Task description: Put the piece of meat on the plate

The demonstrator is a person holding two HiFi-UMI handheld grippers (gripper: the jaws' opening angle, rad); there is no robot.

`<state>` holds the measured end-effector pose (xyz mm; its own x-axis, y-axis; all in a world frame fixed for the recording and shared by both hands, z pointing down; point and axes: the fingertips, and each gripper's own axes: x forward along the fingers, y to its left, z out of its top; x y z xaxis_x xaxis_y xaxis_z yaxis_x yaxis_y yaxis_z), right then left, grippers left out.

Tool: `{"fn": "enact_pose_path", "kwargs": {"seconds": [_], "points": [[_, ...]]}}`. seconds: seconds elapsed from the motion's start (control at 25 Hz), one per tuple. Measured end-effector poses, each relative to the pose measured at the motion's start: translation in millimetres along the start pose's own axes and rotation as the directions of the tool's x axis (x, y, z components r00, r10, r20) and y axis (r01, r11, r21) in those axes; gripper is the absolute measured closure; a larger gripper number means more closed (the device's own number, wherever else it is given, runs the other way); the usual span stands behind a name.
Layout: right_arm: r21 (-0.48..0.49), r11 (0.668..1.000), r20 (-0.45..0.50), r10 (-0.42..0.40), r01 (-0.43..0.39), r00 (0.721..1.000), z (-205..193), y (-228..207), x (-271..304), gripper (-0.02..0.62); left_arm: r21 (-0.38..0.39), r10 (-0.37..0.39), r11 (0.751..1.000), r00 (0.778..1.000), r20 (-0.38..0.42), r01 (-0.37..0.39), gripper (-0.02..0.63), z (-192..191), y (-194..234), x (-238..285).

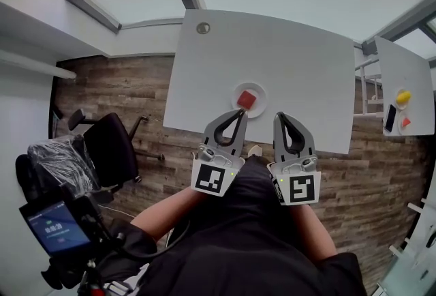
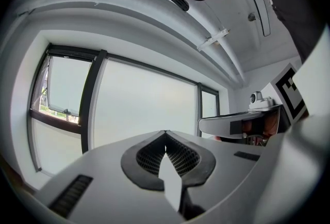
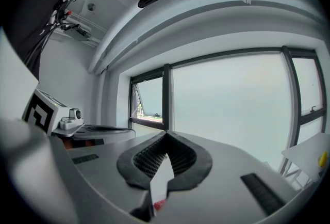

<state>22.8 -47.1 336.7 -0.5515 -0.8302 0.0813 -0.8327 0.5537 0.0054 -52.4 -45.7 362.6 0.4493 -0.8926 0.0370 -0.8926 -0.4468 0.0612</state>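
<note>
Black swivel office chair (image 1: 109,144) stands on the wood floor, far left. Left gripper (image 1: 240,112): jaws pressed together, empty, tips showing at the near edge of the round white plate (image 1: 259,109) on the white table (image 1: 286,56). The red square piece of meat (image 1: 246,98) lies on that plate. Right gripper (image 1: 280,116), just right of the plate: jaws also together, holding nothing.

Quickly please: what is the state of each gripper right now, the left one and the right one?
Left gripper: closed, holding nothing.
Right gripper: closed, holding nothing.
</note>
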Motion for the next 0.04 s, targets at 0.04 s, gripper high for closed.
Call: {"fn": "enact_pose_path", "kwargs": {"seconds": [0.04], "points": [[0.0, 1.0, -0.004, -0.002, 0.002, 1.0, -0.9, -0.9, 0.8, 0.591, -0.003, -0.002, 1.0, 1.0, 0.0, 0.002, 0.6, -0.6, 0.7, 1.1]]}}
